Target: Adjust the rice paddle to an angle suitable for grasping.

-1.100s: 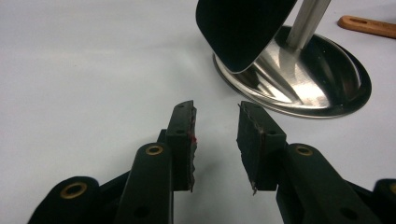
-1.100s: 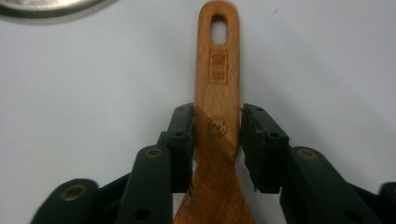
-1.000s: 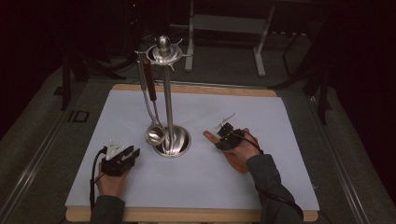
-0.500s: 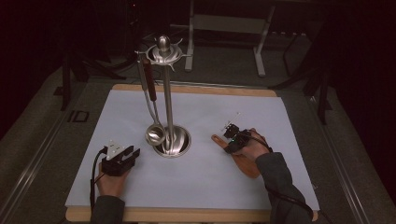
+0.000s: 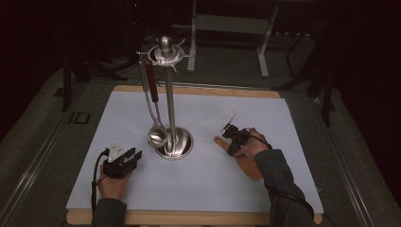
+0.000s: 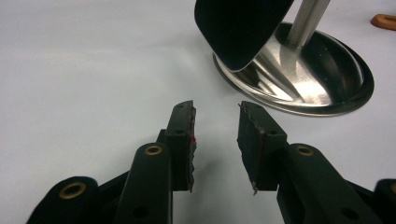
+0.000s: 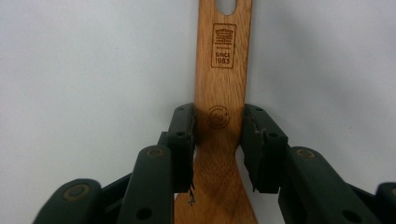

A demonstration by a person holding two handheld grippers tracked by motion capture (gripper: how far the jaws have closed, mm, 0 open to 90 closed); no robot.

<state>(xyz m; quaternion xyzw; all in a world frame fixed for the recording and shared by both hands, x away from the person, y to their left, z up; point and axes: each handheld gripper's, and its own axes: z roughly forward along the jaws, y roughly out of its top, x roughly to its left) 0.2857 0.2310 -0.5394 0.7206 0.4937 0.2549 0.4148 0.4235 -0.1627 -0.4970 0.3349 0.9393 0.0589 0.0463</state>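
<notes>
**Right tool set around the wooden spatula, left tool resting open**

A dark room is seen behind the worktop (image 5: 118, 88), which is covered by a pale sheet (image 5: 203, 189). A steel utensil stand (image 5: 170, 94) is placed near the middle, and a ladle (image 5: 156, 135) is hung on it. The wooden spatula (image 7: 223, 70) is laid flat on the sheet, right of the stand's base. The right tool (image 7: 217, 135) is placed around its handle; the jaws have just been closing, and both pads appear to be touching the handle's edges. The left tool (image 6: 215, 135) is rested on the sheet near the base, moderately wide, with nothing held.
</notes>
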